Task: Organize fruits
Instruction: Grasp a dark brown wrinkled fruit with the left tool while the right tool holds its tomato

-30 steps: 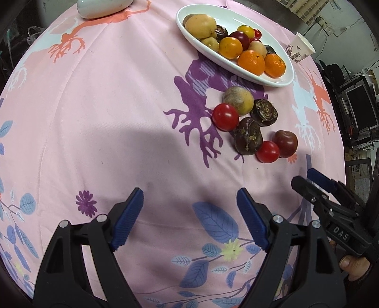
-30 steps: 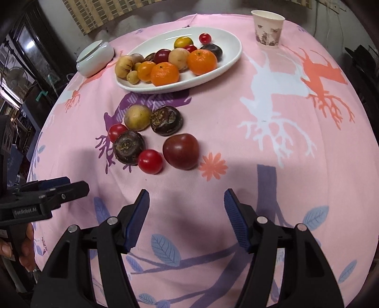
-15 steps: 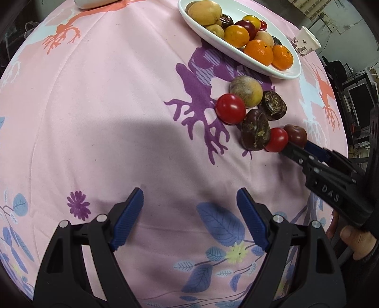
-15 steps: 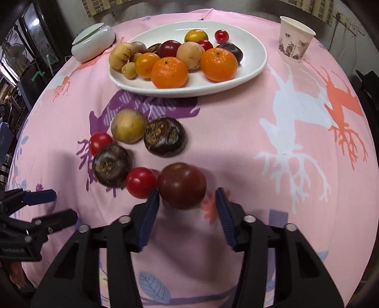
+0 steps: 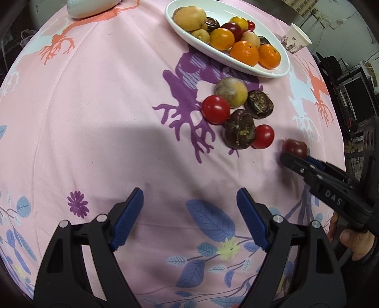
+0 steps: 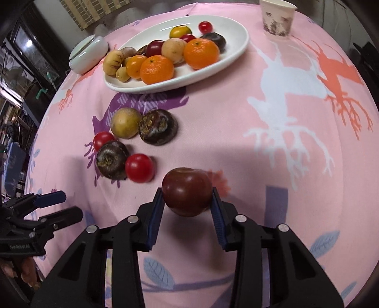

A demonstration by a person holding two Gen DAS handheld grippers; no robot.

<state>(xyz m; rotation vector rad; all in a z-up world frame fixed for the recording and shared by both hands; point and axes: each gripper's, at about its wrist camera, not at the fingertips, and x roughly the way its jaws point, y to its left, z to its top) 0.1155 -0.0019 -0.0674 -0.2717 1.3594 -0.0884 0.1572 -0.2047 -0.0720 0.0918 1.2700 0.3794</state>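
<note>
My right gripper [image 6: 187,201] is shut on a dark red plum [image 6: 187,191] and holds it just above the pink cloth; it also shows in the left wrist view [image 5: 296,148]. Left of it lie two red tomatoes [image 6: 139,167], two dark brown fruits [image 6: 111,159] and a yellow-brown fruit [image 6: 125,122]. A white oval plate [image 6: 232,51] at the back holds oranges [image 6: 156,69] and several other fruits. My left gripper [image 5: 189,218] is open and empty over the cloth, well short of the loose fruits [image 5: 239,129].
A paper cup [image 6: 278,20] stands at the back right of the plate. A white lidded bowl [image 6: 87,54] stands at the back left. The round table carries a pink patterned cloth [image 6: 284,142] that falls away at the edges.
My right gripper moved forward, closed on the dark red plum and lifted it slightly away from the tomato. My left gripper stayed open and shifted only a little.
</note>
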